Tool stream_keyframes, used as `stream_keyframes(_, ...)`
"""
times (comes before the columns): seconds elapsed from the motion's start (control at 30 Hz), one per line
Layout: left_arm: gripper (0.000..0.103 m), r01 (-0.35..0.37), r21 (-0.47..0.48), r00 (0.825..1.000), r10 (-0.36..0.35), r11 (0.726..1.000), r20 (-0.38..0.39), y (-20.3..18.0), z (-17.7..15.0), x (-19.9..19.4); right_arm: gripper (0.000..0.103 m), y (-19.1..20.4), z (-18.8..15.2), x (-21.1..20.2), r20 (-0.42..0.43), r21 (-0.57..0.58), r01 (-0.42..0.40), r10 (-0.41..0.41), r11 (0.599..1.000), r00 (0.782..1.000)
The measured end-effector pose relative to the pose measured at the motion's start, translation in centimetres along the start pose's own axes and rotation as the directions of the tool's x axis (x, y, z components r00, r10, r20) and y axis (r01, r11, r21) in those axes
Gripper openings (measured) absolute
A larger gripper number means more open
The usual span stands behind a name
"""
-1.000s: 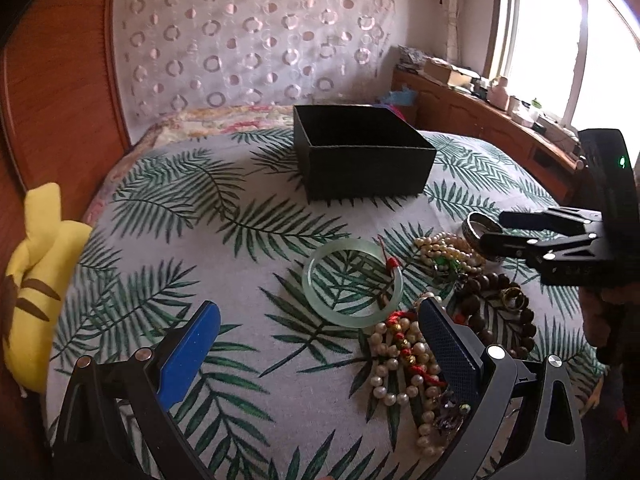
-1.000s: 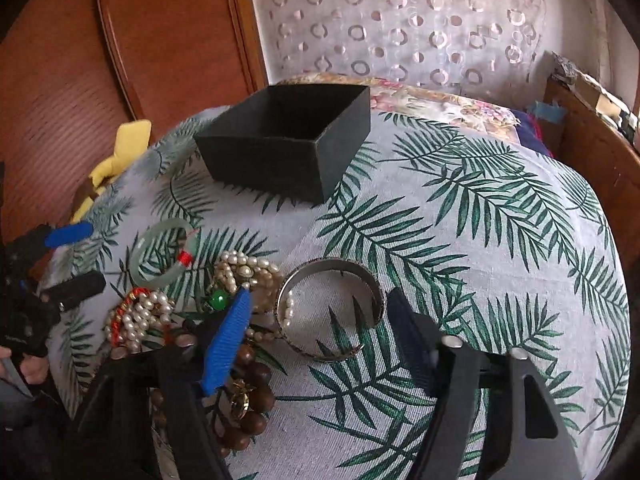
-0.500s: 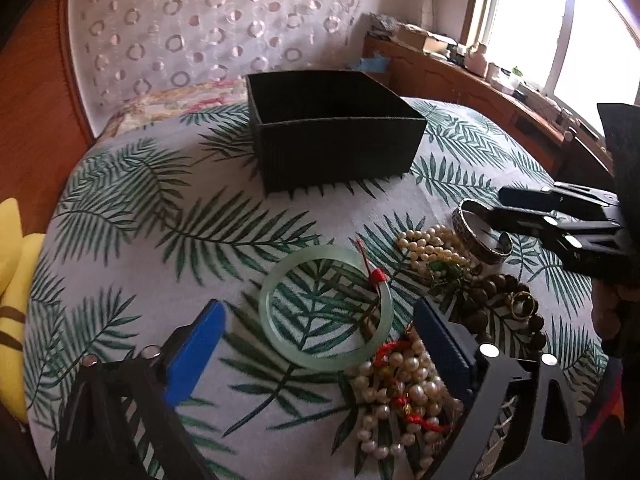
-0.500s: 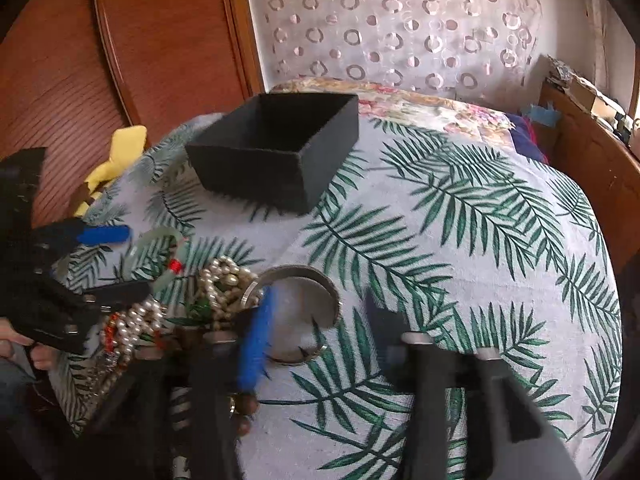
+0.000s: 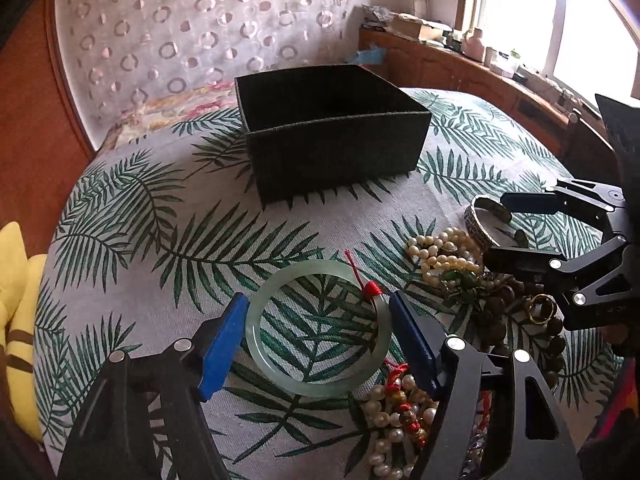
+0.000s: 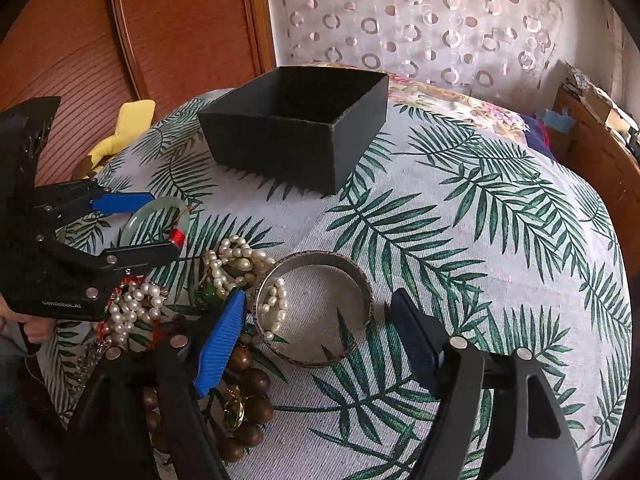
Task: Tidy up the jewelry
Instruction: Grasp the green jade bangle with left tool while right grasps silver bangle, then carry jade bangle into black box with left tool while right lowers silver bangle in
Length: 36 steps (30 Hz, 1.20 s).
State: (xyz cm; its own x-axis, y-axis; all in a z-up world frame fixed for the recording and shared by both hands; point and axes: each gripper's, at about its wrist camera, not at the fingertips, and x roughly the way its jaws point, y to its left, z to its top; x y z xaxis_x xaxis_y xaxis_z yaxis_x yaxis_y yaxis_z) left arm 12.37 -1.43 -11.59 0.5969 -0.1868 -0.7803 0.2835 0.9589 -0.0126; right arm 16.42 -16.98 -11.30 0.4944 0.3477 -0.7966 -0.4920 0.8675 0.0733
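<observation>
A pale green jade bangle (image 5: 280, 380) with a red tassel lies flat on the leaf-print cloth. My left gripper (image 5: 318, 312) is open, its blue pads on either side of the bangle, close to its rim. A silver cuff bangle (image 6: 320, 258) lies on the cloth. My right gripper (image 6: 318, 312) is open around the cuff, which also shows in the left wrist view (image 5: 480, 222). An open black box (image 5: 332, 136) stands behind, its inside dark; it also shows in the right wrist view (image 6: 296, 124).
Pearl strands (image 6: 236, 258), a pearl and red bead string (image 5: 394, 412), dark wooden beads (image 6: 244, 404) and a gold ring (image 5: 541, 309) lie heaped between the two bangles. A yellow plush toy (image 5: 16, 292) sits at the left edge. A wooden headboard (image 6: 168, 28) rises behind.
My left gripper moved forward and down until its pads flank the jade bangle. My right gripper came down around the silver cuff and stands wider open than half a second ago.
</observation>
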Motion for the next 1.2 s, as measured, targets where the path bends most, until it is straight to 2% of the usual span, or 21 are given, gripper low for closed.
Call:
stream_keyframes(0.1,0.069,0.012,-0.025,1.0,-0.011,1.0,0.021,0.4,0.0,-0.2,0.072,-0.3,0.1,0.1,-0.001,0.001,0.008,-0.008,1.0,1.0)
stream_keyframes(0.2,0.069,0.016,-0.036,0.999,-0.014,0.999,0.039,0.9,0.1,-0.5,0.062,0.1,0.1,0.2,0.005,-0.015,0.015,-0.015,1.0,1.0)
stream_keyframes(0.37,0.069,0.025,-0.046,0.998,-0.022,0.999,0.061,1.1,0.1,-1.1,0.061,0.2,0.3,0.2,0.016,-0.018,0.025,-0.025,1.0,1.0)
stream_keyframes(0.57,0.069,0.039,-0.039,0.995,-0.035,0.998,0.096,0.6,0.9,-2.2,0.061,0.3,1.1,-2.4,0.094,-0.026,0.043,-0.04,0.999,0.995)
stream_keyframes(0.87,0.069,0.059,-0.031,0.982,-0.053,0.998,0.179,0.7,4.8,-3.8,0.062,1.0,4.2,-6.0,0.193,-0.065,0.055,-0.042,0.996,0.98)
stream_keyframes(1.2,0.069,0.048,-0.021,0.98,-0.043,0.999,0.193,1.6,10.0,-1.8,0.062,-1.1,7.2,-6.3,0.231,-0.067,0.038,-0.022,0.997,0.973)
